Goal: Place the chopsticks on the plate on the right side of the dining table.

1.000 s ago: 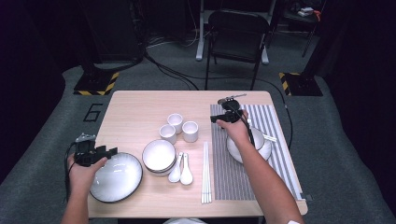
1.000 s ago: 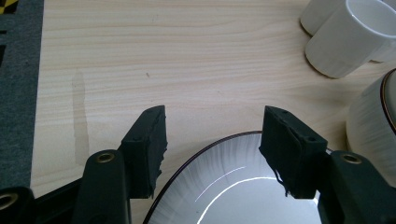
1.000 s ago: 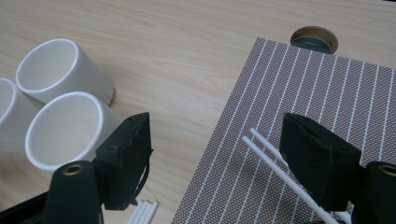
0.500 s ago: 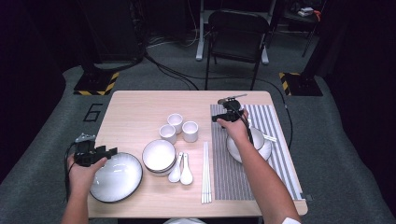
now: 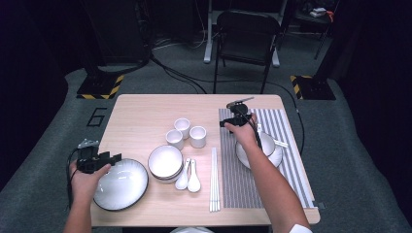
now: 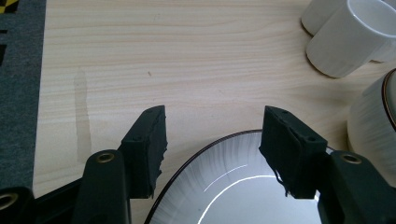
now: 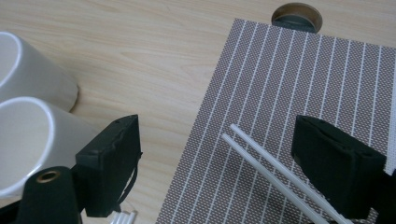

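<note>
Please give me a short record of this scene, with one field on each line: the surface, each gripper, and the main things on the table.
surface: wooden table with a striped placemat on its right side
left gripper: open, jaws on either side of the rim of the large plate
right gripper: jaws just opened wide, nothing pressed between them, above a pair of white chopsticks lying on the placemat
cups: three, white, grouped mid-table
stacked bowls: beside the large plate
spoons: two, white, right of the bowls

Overhead table (image 5: 145, 116) view, two close claw-mounted
</note>
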Tool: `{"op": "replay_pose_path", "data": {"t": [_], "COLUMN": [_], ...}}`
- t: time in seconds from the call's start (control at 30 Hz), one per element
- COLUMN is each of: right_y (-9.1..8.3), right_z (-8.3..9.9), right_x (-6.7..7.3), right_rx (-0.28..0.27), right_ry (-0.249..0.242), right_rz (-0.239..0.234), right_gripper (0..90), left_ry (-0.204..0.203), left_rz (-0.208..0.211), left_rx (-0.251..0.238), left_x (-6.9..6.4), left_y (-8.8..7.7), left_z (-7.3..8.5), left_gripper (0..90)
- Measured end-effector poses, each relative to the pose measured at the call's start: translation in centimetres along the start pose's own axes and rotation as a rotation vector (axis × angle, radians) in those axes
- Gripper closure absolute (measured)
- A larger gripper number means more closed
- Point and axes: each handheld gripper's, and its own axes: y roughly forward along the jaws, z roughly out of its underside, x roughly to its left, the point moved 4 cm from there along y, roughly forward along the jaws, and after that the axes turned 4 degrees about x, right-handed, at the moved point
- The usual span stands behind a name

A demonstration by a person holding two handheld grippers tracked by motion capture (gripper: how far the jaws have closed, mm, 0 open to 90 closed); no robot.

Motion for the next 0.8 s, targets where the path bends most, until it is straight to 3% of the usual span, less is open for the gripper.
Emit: {"op": "replay_pose_path", "data": {"t": [0.37, 0.53, 0.8], "right_y": [0.6, 1.1, 1.5], "right_z": [-0.5, -0.4, -0.4], "right_x": [0.8, 0.6, 0.3], "right_rx": [0.011, 0.03, 0.031], "right_ry": [0.005, 0.005, 0.018], "right_rz": [-0.004, -0.011, -0.012], "right_gripper": [16.6, 23.0, 19.1], "left_ry": [-0.004, -0.008, -0.012], "left_rz": [-0.001, 0.0, 0.001], "left_rx": [-0.009, -0.008, -0.011], "left_x": [0.1, 0.1, 0.1], "left_y": [-0.1, -0.1, -0.1], "left_z": [0.0, 0.1, 0.2], "left_gripper": [41.0, 40.9, 40.9]}}
